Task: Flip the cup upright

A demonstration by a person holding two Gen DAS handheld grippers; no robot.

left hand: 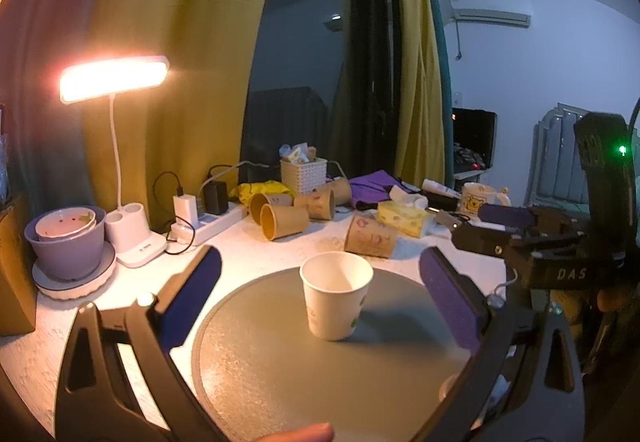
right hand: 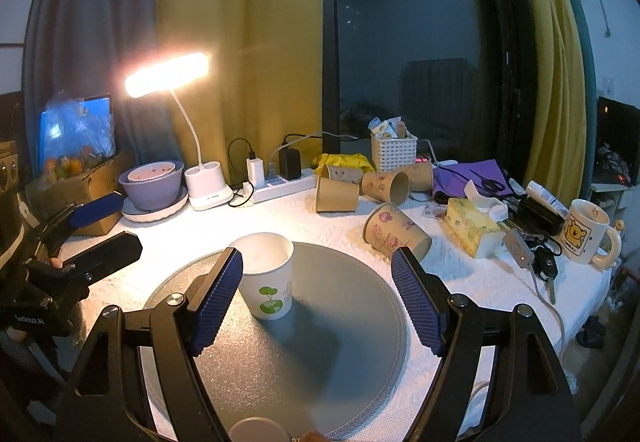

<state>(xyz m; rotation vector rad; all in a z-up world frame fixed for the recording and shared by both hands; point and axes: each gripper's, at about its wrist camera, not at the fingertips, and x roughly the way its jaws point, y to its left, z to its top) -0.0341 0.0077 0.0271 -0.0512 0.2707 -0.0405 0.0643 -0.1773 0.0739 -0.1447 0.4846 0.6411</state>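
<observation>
White cup (left hand: 336, 294) upright on grey mat (left hand: 280, 382), brown cups (left hand: 370, 236) tipped behind; both grippers' jaws released, nothing btwn.

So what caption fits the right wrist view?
Open right gripper behind an upright white cup on a grey mat.

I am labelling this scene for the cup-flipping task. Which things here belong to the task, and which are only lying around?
Belong to the task:
white paper cup, standing upright
round grey mat under it
left gripper, open
right gripper, open

Only lying around:
brown paper cups on their sides
desk lamp
tissue box
bear mug
white basket
</observation>
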